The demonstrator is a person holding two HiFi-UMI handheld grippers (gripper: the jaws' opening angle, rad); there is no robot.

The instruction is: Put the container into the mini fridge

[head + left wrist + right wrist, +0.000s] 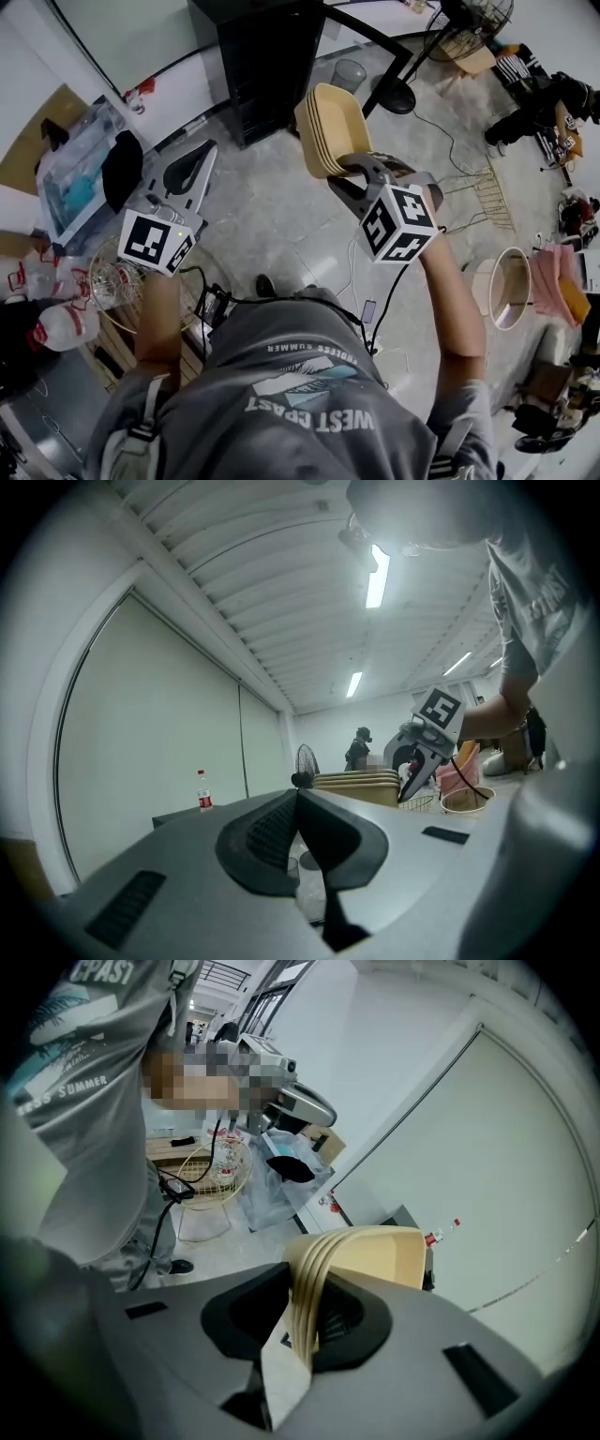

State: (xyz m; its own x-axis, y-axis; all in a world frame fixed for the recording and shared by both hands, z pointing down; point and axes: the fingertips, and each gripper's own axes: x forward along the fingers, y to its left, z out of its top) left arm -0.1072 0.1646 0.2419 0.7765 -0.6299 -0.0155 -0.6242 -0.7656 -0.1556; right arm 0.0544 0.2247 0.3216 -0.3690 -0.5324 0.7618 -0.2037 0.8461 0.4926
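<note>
My right gripper (354, 167) is shut on the rim of a stack of beige containers (330, 127), held up in the air over the floor. In the right gripper view the stacked rims (305, 1283) run between the jaws of this gripper (302, 1321). The black mini fridge (267, 61) stands just beyond the stack, its door side hidden from me. A red-labelled bottle (433, 1237) stands on top of it. My left gripper (207, 150) hangs to the left, jaws together and holding nothing (298, 803). It looks across at the containers (361, 785) and the right gripper (422, 761).
A wire basket (114, 281) and plastic bottles (58, 328) sit at my lower left, a clear plastic box (75, 173) beyond them. A fan base (398, 96), a wire rack (489, 192) and a round tub (511, 286) lie to the right. Cables cross the floor.
</note>
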